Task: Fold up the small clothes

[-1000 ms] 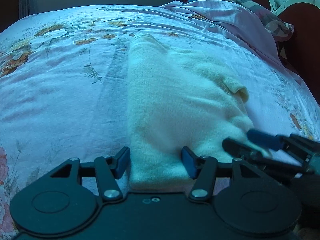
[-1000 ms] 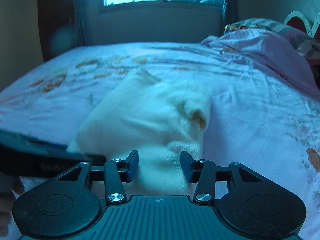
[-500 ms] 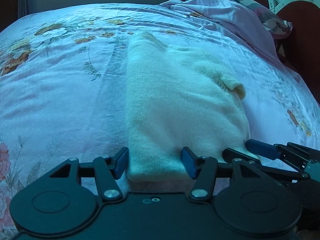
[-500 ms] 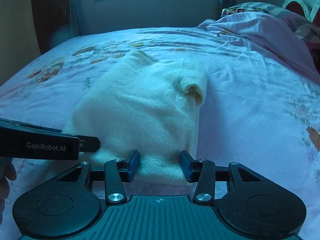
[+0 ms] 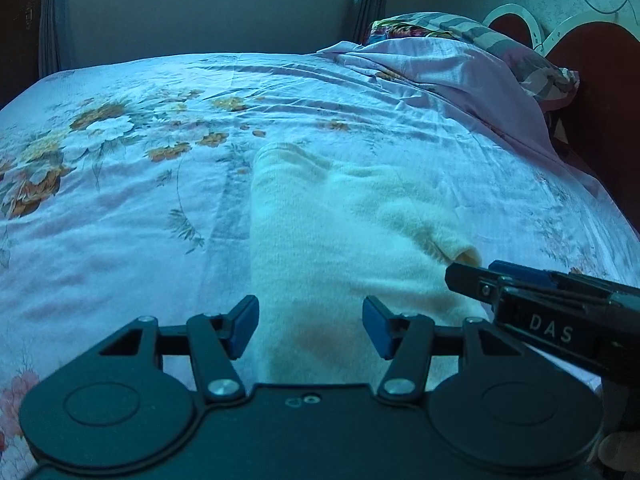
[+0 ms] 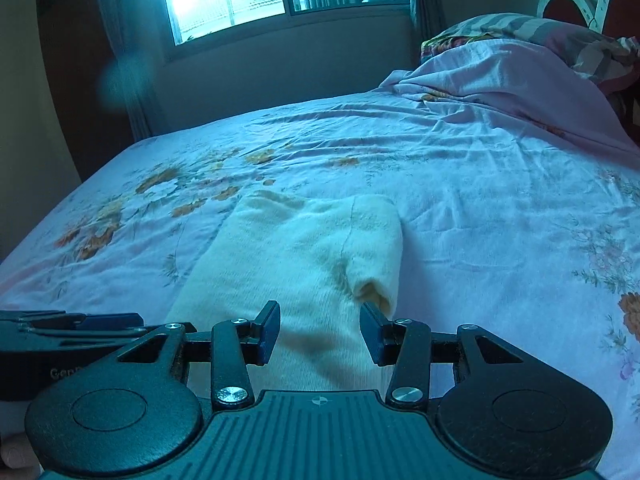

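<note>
Cream sweater (image 5: 344, 240) — folded long, sleeve cuff up; fuzzy knit

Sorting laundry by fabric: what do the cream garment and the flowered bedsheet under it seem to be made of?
Cream garment: looks like a soft knit, wool or acrylic, matte and fuzzy, with fine ribbing and a napped surface.
Flowered bedsheet: looks like thin woven cotton or a blend, smooth with a slight sheen, sharp fine creases and a printed pattern.

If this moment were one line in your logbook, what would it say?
garment: cream sweater folded, flat on bed | left gripper: jaws open, empty | right gripper: jaws open, empty
</note>
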A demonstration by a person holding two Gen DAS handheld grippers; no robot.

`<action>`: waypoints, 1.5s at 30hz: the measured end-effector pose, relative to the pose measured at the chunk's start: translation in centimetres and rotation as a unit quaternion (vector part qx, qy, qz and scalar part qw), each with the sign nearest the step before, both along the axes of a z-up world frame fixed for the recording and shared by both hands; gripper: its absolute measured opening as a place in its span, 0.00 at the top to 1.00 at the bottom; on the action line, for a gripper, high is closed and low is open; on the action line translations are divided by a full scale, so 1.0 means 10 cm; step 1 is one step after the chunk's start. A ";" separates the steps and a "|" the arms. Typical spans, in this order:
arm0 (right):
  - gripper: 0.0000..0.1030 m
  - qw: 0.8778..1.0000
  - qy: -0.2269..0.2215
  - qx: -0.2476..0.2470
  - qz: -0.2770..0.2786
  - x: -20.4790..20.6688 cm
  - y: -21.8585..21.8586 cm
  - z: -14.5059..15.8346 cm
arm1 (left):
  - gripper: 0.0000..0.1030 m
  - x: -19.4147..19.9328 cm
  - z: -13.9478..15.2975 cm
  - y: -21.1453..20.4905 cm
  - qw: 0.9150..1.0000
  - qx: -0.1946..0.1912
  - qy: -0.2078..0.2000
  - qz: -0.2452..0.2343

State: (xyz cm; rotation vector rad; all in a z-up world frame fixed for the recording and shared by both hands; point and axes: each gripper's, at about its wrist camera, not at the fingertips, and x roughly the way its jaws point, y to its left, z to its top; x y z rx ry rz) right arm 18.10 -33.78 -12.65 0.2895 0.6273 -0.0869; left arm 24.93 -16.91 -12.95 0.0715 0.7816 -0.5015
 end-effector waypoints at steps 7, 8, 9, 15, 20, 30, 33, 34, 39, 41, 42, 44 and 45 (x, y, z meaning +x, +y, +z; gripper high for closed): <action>0.56 1.000 0.000 -0.020 -0.008 0.75 -0.25 -0.01 | 0.52 0.58 -0.06 -0.35 1.000 0.004 -0.006 -0.014; 0.56 1.000 0.000 -0.022 -0.010 0.85 -0.29 -0.03 | 0.52 0.67 -0.09 -0.39 1.000 0.006 -0.007 -0.014; 0.56 1.000 0.000 -0.023 -0.013 0.96 -0.33 -0.06 | 0.52 0.77 -0.12 -0.44 1.000 0.010 -0.008 -0.015; 0.56 0.997 0.040 -0.057 -0.020 1.49 -0.52 -0.39 | 0.54 1.34 -0.35 -0.59 1.000 0.017 0.011 0.012; 0.56 0.996 0.059 -0.058 -0.022 1.60 -0.64 -0.64 | 0.50 1.50 -0.45 -0.62 0.999 0.027 0.007 0.023; 0.55 0.995 0.066 -0.067 -0.028 1.60 -0.59 -0.67 | 0.49 1.43 -0.49 -0.65 0.999 0.047 -0.003 0.028; 0.55 0.994 0.075 -0.070 -0.028 1.62 -0.57 -0.65 | 0.49 1.39 -0.48 -0.65 0.998 0.055 -0.003 0.028; 0.55 0.994 0.077 -0.072 -0.028 1.62 -0.56 -0.65 | 0.49 1.38 -0.48 -0.65 0.998 0.057 -0.003 0.028; 0.55 0.993 0.086 -0.077 -0.028 1.62 -0.53 -0.62 | 0.49 1.26 -0.47 -0.60 0.998 0.060 0.003 0.032; 0.55 0.992 0.089 -0.081 -0.027 1.60 -0.52 -0.60 | 0.49 1.21 -0.46 -0.56 0.998 0.058 0.007 0.033; 0.55 0.992 0.090 -0.082 -0.026 1.59 -0.52 -0.59 | 0.49 1.19 -0.46 -0.54 0.998 0.055 0.010 0.035; 0.55 0.992 0.090 -0.082 -0.027 1.54 -0.50 -0.57 | 0.48 1.14 -0.45 -0.49 0.998 0.050 0.014 0.038; 0.55 0.992 0.090 -0.082 -0.026 1.51 -0.49 -0.55 | 0.48 1.12 -0.45 -0.47 0.998 0.048 0.016 0.039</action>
